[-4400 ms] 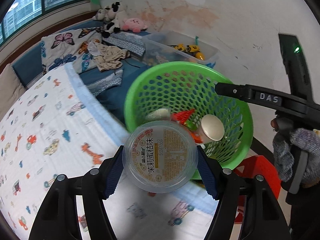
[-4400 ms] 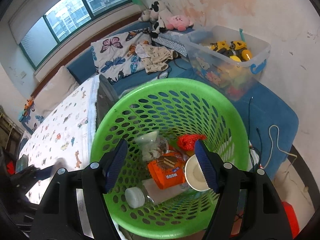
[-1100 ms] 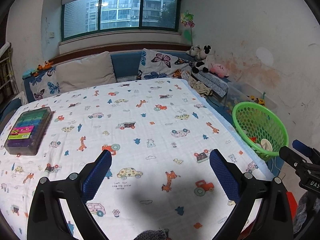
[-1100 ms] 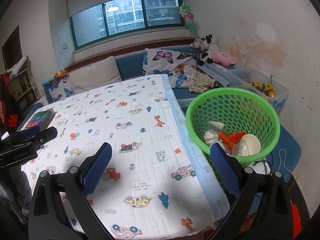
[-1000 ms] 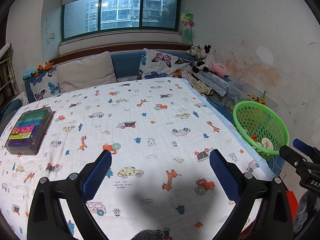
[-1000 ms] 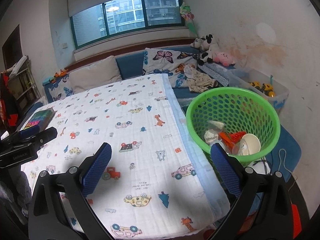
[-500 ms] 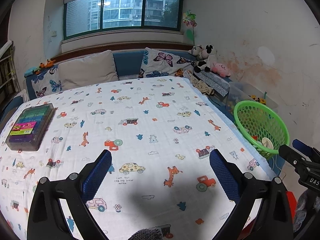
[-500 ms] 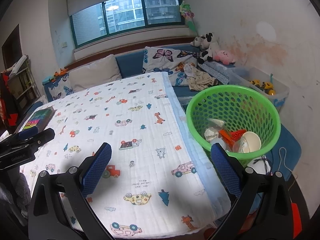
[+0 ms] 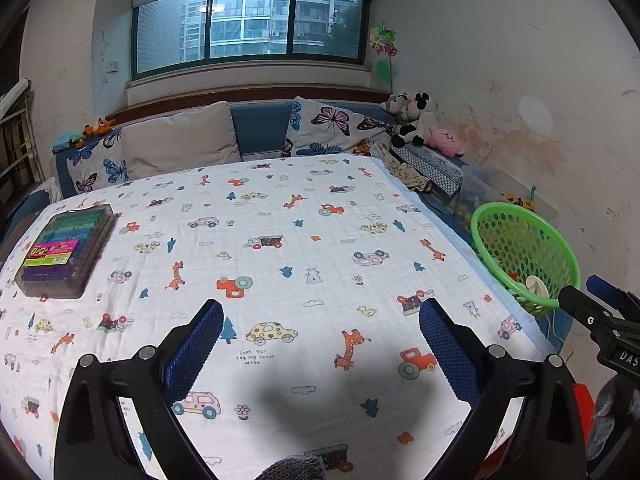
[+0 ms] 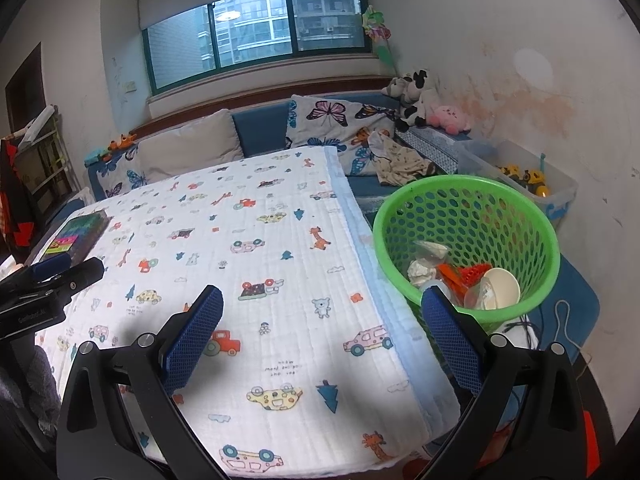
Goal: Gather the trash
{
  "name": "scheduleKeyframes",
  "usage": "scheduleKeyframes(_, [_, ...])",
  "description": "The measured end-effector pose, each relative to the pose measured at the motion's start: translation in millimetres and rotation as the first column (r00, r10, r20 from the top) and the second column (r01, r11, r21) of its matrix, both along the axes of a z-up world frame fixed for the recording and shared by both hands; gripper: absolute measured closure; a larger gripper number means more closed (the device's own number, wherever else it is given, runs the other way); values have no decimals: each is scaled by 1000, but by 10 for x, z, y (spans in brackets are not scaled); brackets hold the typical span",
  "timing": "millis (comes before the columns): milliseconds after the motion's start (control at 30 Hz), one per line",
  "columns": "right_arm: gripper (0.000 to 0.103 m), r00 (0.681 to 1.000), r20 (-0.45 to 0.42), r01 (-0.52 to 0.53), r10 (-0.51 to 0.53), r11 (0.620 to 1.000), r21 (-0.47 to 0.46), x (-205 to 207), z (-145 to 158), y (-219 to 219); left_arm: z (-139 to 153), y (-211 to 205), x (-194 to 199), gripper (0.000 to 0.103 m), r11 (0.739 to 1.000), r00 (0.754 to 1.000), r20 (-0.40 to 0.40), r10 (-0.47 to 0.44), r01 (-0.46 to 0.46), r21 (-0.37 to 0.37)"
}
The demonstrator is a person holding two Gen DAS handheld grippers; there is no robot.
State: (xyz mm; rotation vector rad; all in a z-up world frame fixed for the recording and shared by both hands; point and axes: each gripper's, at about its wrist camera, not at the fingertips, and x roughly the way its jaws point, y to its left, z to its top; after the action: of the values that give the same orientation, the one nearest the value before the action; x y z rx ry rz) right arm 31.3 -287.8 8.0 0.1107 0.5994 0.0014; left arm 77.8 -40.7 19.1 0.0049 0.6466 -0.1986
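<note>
A green perforated basket (image 10: 500, 210) stands off the right edge of the bed and holds trash: a crumpled paper (image 10: 420, 270), orange wrappers (image 10: 464, 272) and a white cup (image 10: 500, 288). It also shows in the left wrist view (image 9: 520, 232). My left gripper (image 9: 320, 344) is open and empty above the patterned bed sheet (image 9: 280, 240). My right gripper (image 10: 320, 332) is open and empty above the sheet's right edge, next to the basket. No loose trash shows on the sheet.
A clear box of coloured items (image 9: 64, 254) lies at the sheet's far left. Pillows (image 9: 180, 146), plush toys (image 9: 416, 120) and a clear toy bin (image 10: 532, 184) line the back and right wall. A red object (image 10: 590, 444) sits on the floor at the lower right.
Earlier my left gripper held a plastic cup over the basket; it is now empty. Both grippers have drawn far back from the basket. Over the last second the views barely shift.
</note>
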Motion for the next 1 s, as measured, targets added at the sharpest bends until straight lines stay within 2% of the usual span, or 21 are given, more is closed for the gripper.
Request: scheduleKeyframes(1000, [4, 1000, 11, -17, 17, 1000, 2, 6, 0, 66, 28, 16, -73, 8, 1000, 1000, 22, 12, -12, 0])
